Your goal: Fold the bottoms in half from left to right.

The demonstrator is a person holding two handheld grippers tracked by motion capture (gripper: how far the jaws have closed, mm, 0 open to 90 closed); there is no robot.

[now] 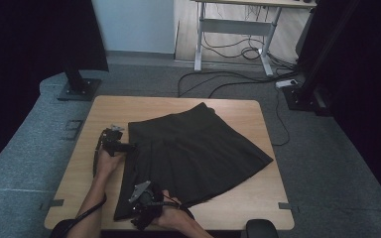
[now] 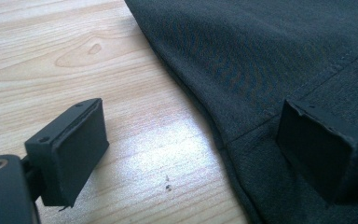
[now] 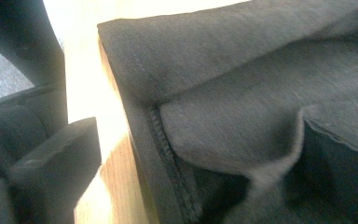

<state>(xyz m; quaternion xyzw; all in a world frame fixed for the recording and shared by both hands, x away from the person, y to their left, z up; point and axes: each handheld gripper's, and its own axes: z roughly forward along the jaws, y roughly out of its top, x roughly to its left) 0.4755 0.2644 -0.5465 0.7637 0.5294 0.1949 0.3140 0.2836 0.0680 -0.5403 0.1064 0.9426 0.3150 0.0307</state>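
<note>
Left gripper (image 2: 189, 149) jaws stand wide apart: one jaw over bare wood, the other over the dark cloth, with the skirt (image 2: 279, 70) edge running between them; nothing is clamped. In the high view the left gripper (image 1: 124, 147) sits at the skirt's (image 1: 193, 148) left edge, near the upper left corner of the garment, held by the left hand (image 1: 108, 161), forearm coming in from the bottom left. Right gripper (image 3: 200, 158) jaws also apart: the left jaw lies off the cloth beside the table edge, the right jaw is against a raised fold of fabric; the hem with its stitched seam lies between them. Whether the cloth is touched by the pad, cannot tell; no grip closed on it. In the high view the right gripper (image 1: 140, 214) is at the skirt's near left corner, at the front edge of the table (image 1: 228, 106), with the right hand (image 1: 171, 214) behind it and partly on the cloth. The skirt is spread flat on the table, dark grey to black, narrow end toward the far side, wide hem toward the right and near side, lower left corner reaching the table's front edge. Light wood table stands on grey floor (image 1: 337, 163). Beyond it: cables (image 1: 228, 82) on the floor, a white desk frame (image 1: 238, 25), black stands left (image 1: 77, 82) and right (image 1: 302, 94).
</note>
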